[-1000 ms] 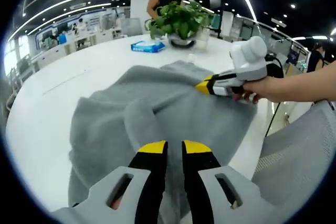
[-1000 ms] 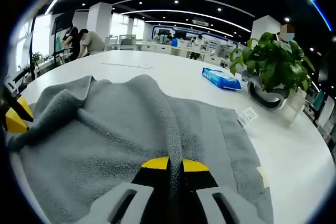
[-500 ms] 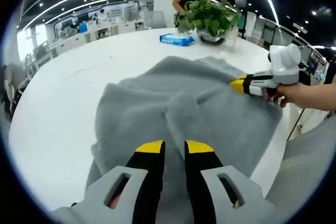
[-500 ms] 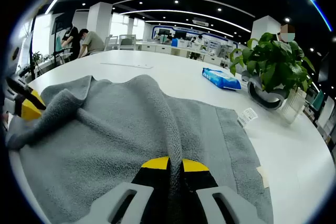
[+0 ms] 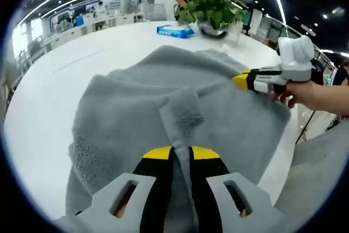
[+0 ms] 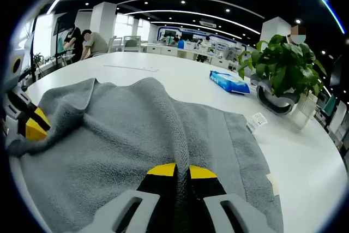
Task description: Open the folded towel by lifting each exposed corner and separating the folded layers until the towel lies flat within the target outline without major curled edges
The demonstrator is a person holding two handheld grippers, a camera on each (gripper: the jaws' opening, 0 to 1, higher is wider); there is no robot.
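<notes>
An open-plan office with strip lights overhead surrounds a big white round table (image 5: 49, 96), and people stand at desks far beyond the jaws in the right gripper view. A grey towel (image 6: 125, 135) lies bunched on the table, spreading out ahead of both pairs of jaws, its layers not yet flat. The left gripper (image 5: 181, 154) has its yellow-tipped jaws clenched on a raised fold of the towel that runs up between them. The right gripper (image 6: 181, 171) likewise pinches a long ridge of towel rising straight from between its closed jaws. In the left gripper view the right gripper sits to the right of the jaws, held by a hand (image 5: 305, 92), its tip at the towel's edge. Beyond the towel, ahead and to the right of the right gripper's jaws, stand a potted plant (image 6: 283, 72) and a blue wipes pack (image 6: 229, 82), with a small white tag (image 6: 257, 120) at the towel's far edge.
</notes>
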